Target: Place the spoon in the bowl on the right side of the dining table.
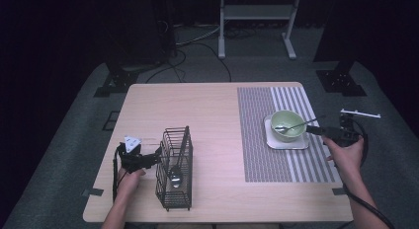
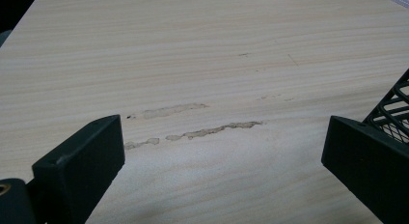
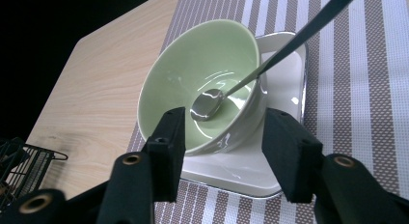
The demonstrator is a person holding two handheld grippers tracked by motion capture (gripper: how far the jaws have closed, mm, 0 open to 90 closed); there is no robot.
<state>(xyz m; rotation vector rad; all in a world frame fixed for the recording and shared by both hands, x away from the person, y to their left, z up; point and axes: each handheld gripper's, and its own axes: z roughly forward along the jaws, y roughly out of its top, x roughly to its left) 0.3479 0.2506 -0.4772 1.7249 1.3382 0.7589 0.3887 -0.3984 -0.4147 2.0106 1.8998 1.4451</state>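
R tongs: jaws apart, nothing between the pads; they sit just short of the green bowl, one jaw either side of its near wall in the right gripper view, not touching it. From the high view the R tongs point in from the right toward the bowl, person's R hand behind them. A spoon lies in the bowl, its head on the bottom, handle leaning over the rim and sticking out up-right toward the tongs' side. Bowl stands on a white square plate, plate on a striped placemat on the right part of the tabletop.

L tongs: jaws wide apart, empty, w/ bare tabletop between them & some scuff marks on the wood. Right jaw is just beside a black wire rack; touching or not, can't tell. High view: L tongs at the rack's left side, L hand below. A second spoon stands in the rack.
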